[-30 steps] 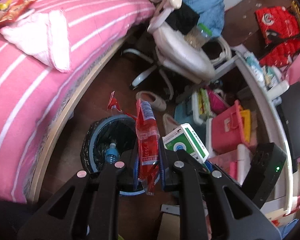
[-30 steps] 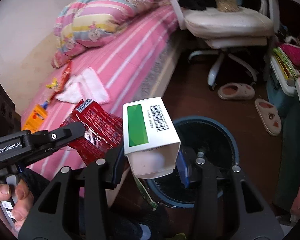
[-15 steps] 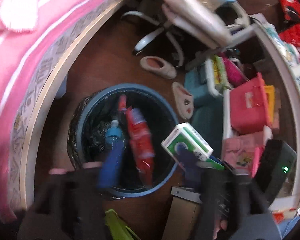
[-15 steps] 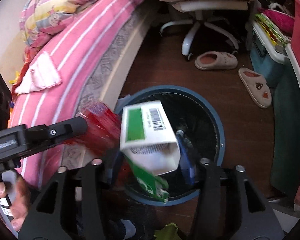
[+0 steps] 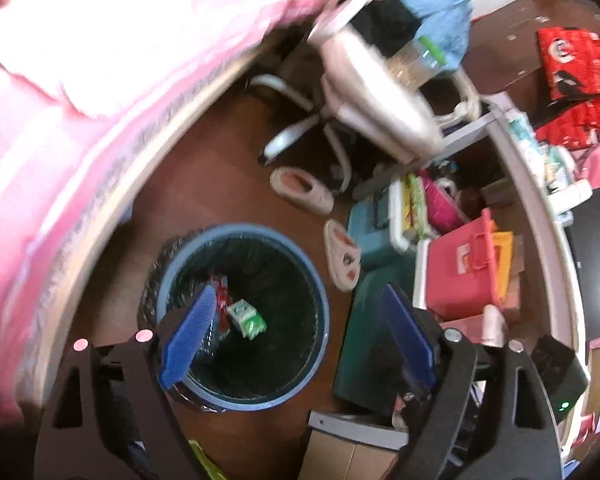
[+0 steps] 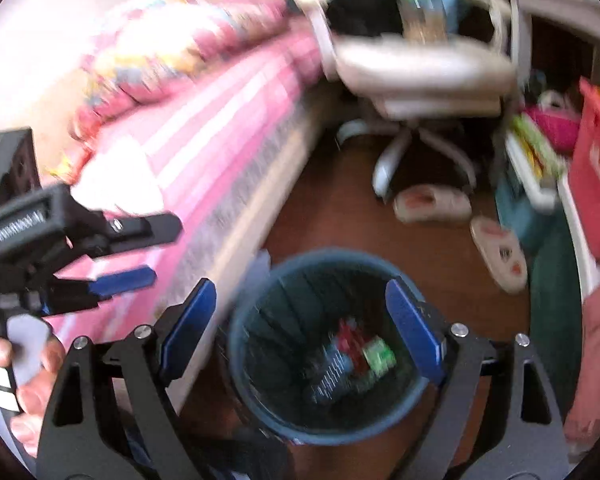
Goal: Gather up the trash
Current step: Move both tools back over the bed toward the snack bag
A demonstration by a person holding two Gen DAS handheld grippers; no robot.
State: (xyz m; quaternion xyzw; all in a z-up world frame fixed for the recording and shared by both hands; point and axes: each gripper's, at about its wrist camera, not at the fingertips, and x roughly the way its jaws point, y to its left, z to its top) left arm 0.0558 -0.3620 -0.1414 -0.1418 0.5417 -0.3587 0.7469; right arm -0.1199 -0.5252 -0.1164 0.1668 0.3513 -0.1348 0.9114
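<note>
A round blue trash bin [image 5: 318, 292] with a black liner stands on the brown floor beside the bed; it also shows in the right wrist view [image 6: 260, 408]. Inside lie a green and white carton [image 5: 247, 318], a red wrapper [image 5: 221, 294] and a blue bottle [image 6: 332, 368]. The carton [image 6: 378, 356] and wrapper [image 6: 350, 340] also show in the right wrist view. My left gripper [image 5: 300, 332] is open and empty above the bin. My right gripper [image 6: 300, 328] is open and empty above the bin. The left gripper [image 6: 140, 252] shows at the left of the right wrist view.
A pink striped bed [image 5: 60, 140] runs along the left. A white office chair [image 5: 372, 92] with clothes stands beyond the bin. Two slippers [image 5: 300, 188] lie on the floor. Storage boxes [image 5: 460, 268] and a desk edge crowd the right. A cardboard box [image 5: 352, 452] sits near the bin.
Both grippers opened. The red wrapper fell from the left gripper and the green carton from the right gripper into the bin. Both views are tilting up.
</note>
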